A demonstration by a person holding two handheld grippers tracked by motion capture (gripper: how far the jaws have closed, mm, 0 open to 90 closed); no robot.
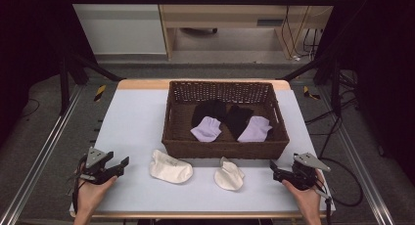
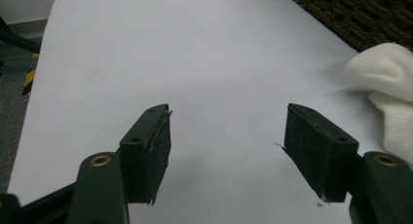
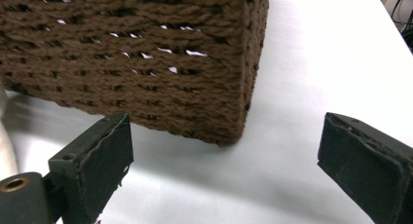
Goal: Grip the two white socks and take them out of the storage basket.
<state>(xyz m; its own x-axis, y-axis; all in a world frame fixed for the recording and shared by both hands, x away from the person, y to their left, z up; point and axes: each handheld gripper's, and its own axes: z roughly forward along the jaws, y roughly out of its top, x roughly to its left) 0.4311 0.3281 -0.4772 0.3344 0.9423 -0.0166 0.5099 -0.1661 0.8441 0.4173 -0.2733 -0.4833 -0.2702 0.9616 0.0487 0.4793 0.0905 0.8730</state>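
**Two White Socks Wait by the Basket**

On the big pale table sits a brown woven basket. It is the biggest thing on the table. Inside it lie two black socks and two light purple socks, side by side on the basket floor. They may be folded pairs, but the high view is too small to be sure.

Just in front of the basket, on the bare table, lie two white socks. The left white sock is nearer the left gripper. The right white sock is a bit crumpled and lies between its mate and the right gripper. Both look set to go into the basket next.

Socks are soft, light and floppy. They will not break and are not slippery. A sock will droop when lifted, so it seems best to pinch it in the thick middle, where the cloth bunches up.

The left gripper rests near the table's front left edge, held by a hand. Its two jaws are spread wide with nothing between them, and a white sock lies off to one side.

The right gripper sits near the front right edge. Its jaws are spread wide too, holding nothing, and they face the basket's corner.
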